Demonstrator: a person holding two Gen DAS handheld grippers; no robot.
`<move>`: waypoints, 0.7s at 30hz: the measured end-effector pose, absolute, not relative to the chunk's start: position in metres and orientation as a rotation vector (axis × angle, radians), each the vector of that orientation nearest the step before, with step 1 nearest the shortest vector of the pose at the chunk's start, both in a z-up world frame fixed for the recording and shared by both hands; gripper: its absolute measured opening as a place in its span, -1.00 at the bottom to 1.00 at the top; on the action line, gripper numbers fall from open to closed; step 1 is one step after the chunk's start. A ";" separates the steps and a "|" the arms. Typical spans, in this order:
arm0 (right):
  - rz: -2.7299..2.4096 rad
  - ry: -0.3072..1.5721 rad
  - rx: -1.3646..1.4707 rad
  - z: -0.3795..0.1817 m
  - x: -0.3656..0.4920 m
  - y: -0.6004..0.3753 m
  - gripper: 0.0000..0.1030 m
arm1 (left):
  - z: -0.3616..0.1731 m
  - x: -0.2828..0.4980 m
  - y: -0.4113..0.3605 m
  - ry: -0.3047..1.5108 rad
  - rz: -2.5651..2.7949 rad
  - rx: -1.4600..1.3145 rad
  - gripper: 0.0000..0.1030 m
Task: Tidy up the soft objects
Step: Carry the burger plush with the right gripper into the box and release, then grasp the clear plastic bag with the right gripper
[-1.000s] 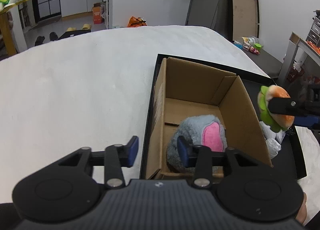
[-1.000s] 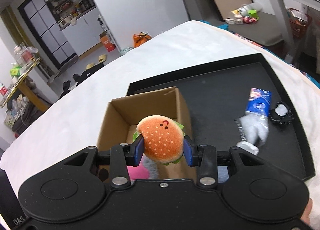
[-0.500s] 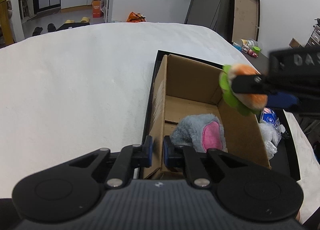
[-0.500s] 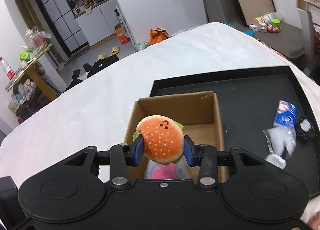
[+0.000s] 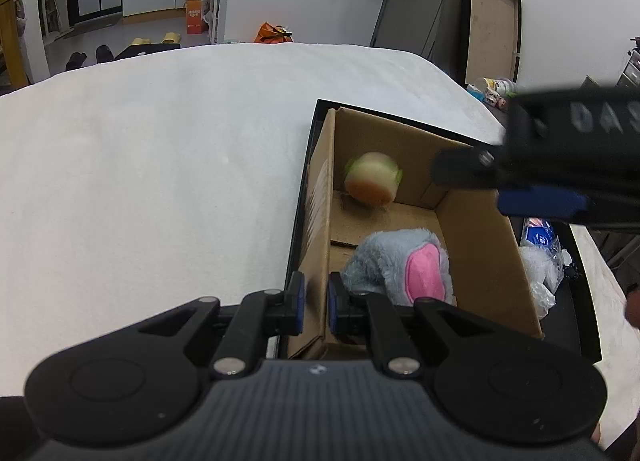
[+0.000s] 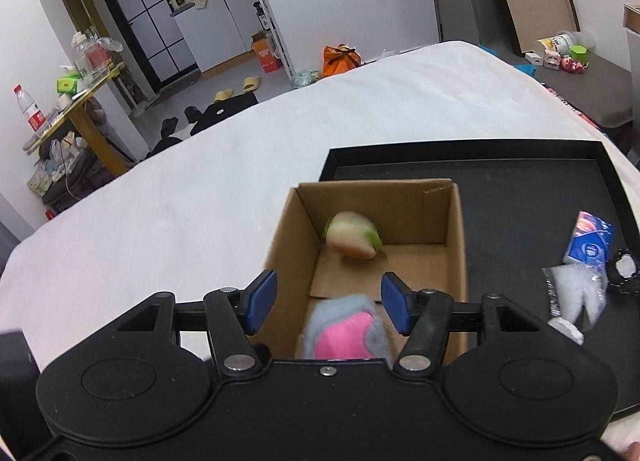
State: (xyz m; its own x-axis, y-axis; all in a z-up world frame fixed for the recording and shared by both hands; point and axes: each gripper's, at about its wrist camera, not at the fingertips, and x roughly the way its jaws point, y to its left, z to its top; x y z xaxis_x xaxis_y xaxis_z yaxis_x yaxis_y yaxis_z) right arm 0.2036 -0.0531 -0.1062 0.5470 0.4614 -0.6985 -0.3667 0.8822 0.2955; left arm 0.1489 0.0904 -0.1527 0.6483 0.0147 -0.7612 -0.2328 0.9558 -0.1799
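An open cardboard box (image 6: 454, 229) stands on a black tray (image 6: 520, 201). My left gripper (image 5: 315, 303) is shut on the near end of the box's left wall (image 5: 320, 197). My right gripper (image 6: 328, 303) hovers over the box with its jaws opening and nothing between them. One of its blue pads (image 5: 540, 201) shows at the right of the left wrist view. A plush burger (image 6: 352, 235) (image 5: 372, 179), blurred, is down inside the box by the far wall. At the near end of the box lies a grey and pink plush (image 5: 400, 269) (image 6: 344, 333).
On the tray, right of the box, lie a blue tissue pack (image 6: 588, 239), a clear plastic bag (image 6: 576, 293) and a small black object (image 6: 624, 267). A white cloth (image 5: 160, 181) covers the table to the left. Room furniture stands beyond.
The left gripper shut on the box wall. The right gripper carried the burger over the box, then opened; the burger dropped out of the jaws into the box.
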 end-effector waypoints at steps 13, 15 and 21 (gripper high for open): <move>0.449 0.868 0.086 -0.112 0.196 -0.096 0.13 | -0.148 0.149 0.085 0.865 0.149 -0.231 -0.72; 0.436 0.868 0.089 -0.113 0.197 -0.105 0.13 | -0.147 0.149 0.084 0.871 0.149 -0.222 -0.70; 0.395 0.871 0.101 -0.121 0.206 -0.134 0.13 | -0.142 0.154 0.078 0.886 0.138 -0.205 -0.37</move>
State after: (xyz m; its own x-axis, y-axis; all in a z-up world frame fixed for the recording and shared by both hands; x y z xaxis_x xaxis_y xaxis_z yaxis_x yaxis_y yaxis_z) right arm 0.2060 -0.1340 -0.1206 0.5769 0.3773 -0.7245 -0.2962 0.9232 0.2449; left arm 0.1541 0.0779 -0.1420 0.6254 0.0347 -0.7795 -0.2037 0.9716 -0.1202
